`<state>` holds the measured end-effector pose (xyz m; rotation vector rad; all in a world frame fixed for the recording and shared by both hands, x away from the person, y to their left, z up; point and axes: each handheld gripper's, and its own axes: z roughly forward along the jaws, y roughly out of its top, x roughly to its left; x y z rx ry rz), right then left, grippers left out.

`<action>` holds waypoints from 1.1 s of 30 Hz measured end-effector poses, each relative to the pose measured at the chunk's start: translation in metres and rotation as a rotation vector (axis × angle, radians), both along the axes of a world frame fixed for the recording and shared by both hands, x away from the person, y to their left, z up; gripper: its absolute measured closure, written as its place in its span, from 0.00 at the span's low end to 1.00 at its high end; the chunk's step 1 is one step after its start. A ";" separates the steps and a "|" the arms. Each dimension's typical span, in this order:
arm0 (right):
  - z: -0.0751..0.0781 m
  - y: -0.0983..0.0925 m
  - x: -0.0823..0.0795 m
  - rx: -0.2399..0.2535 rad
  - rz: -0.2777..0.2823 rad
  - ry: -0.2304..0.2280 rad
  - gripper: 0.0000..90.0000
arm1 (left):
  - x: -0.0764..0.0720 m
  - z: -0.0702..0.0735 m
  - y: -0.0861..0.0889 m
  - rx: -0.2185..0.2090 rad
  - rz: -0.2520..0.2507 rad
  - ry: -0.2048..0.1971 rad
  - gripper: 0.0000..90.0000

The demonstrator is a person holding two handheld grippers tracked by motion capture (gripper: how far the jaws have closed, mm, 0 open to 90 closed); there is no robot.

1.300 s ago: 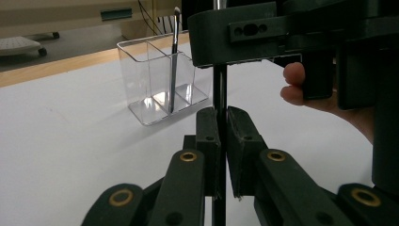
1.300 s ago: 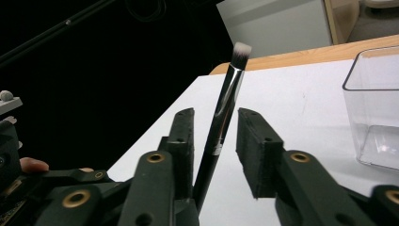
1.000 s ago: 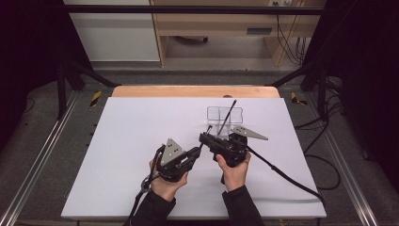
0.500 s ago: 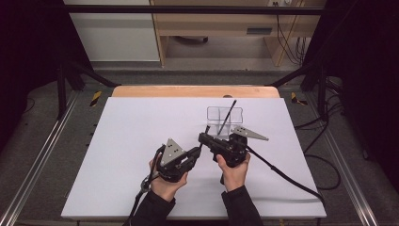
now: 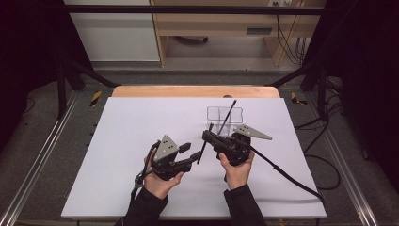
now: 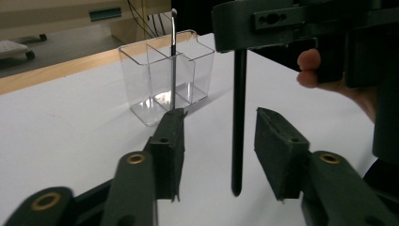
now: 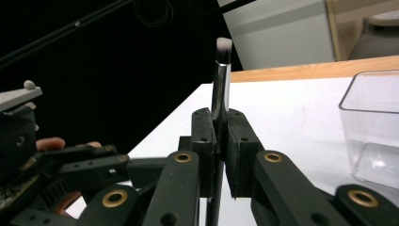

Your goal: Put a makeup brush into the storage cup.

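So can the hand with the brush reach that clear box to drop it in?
Probably yes. The right gripper grips the brush, and the clear box stands just beyond it on the table, with nothing between them.

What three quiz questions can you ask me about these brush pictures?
1. True or false: the right gripper is shut on the brush.
2. Which way do that brush's bristles point? A) up B) down at the table C) into the clear box
3. How many brushes stand inside the clear box?

Key:
1. True: both pads press on its handle.
2. A.
3. One, the thin brush leaning in a compartment.
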<state>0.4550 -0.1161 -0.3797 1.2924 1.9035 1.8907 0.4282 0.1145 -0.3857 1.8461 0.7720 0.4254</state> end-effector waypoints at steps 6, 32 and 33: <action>0.002 -0.002 0.000 -0.017 -0.006 -0.017 0.93 | 0.001 0.004 0.011 0.046 0.004 -0.020 0.41; 0.011 -0.014 0.002 -0.122 -0.043 -0.108 0.93 | 0.002 -0.011 0.063 0.081 0.006 0.013 0.13; 0.011 -0.015 0.002 -0.125 -0.046 -0.110 0.93 | 0.002 -0.012 0.064 0.086 0.005 0.014 0.12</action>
